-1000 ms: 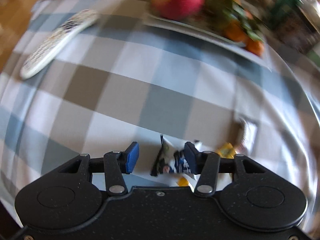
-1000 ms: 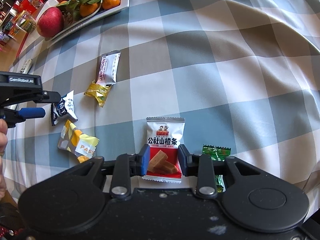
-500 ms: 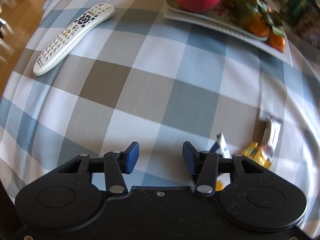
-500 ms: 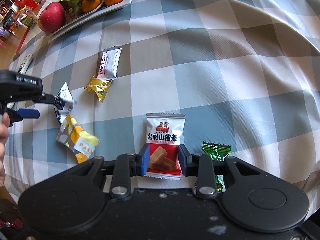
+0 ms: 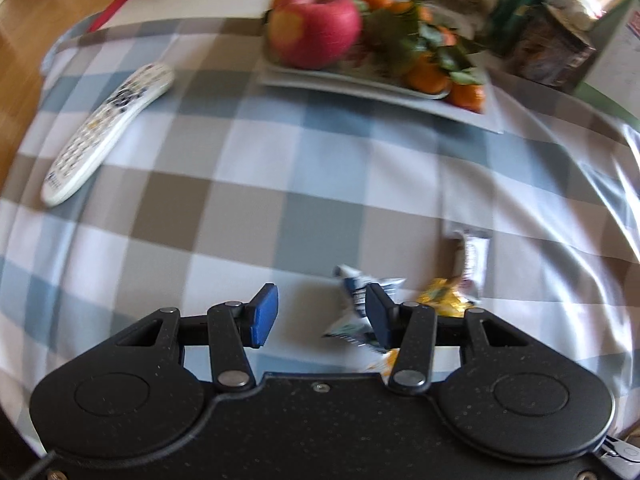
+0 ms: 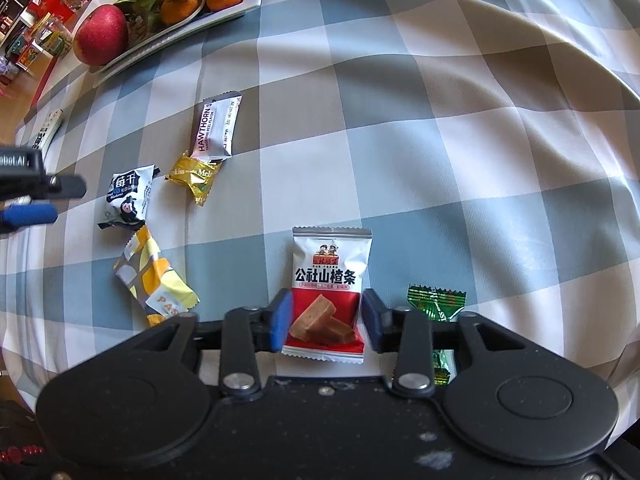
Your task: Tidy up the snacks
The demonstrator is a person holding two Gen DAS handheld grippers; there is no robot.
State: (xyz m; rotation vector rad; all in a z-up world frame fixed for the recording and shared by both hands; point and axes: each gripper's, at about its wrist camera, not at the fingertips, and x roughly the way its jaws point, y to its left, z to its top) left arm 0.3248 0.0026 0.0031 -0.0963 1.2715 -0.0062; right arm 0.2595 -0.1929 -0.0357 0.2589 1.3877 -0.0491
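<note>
While the red-and-white hawthorn packet [image 6: 328,292] lies flat on the checked cloth near the desk's near edge, the right tool [image 6: 326,322] stands over its lower half with jaws opening; the pads sit just off both sides of the wrapper and no longer press it. A green packet [image 6: 436,304] lies just beside it to the right. Further left, four snacks cluster: a yellow-patterned packet [image 6: 154,280], a dark blue-and-white packet [image 6: 128,196], a gold sweet [image 6: 194,176] and a grey hawthorn bar [image 6: 216,128] overlapping the gold one. The left tool [image 5: 320,316] hovers over the dark blue-and-white packet [image 5: 356,304], jaws part open and holding nothing; the wrapper lies against the right-hand pad only. A fruit tray [image 6: 224,12] and a remote [image 5: 104,132] sit toward the far edge.

Risks, as judged: the off-centre left approach may nudge the crumpled wrapper aside rather than grip it, and slick foil may slip. Overlapping snacks could be lifted together.
</note>
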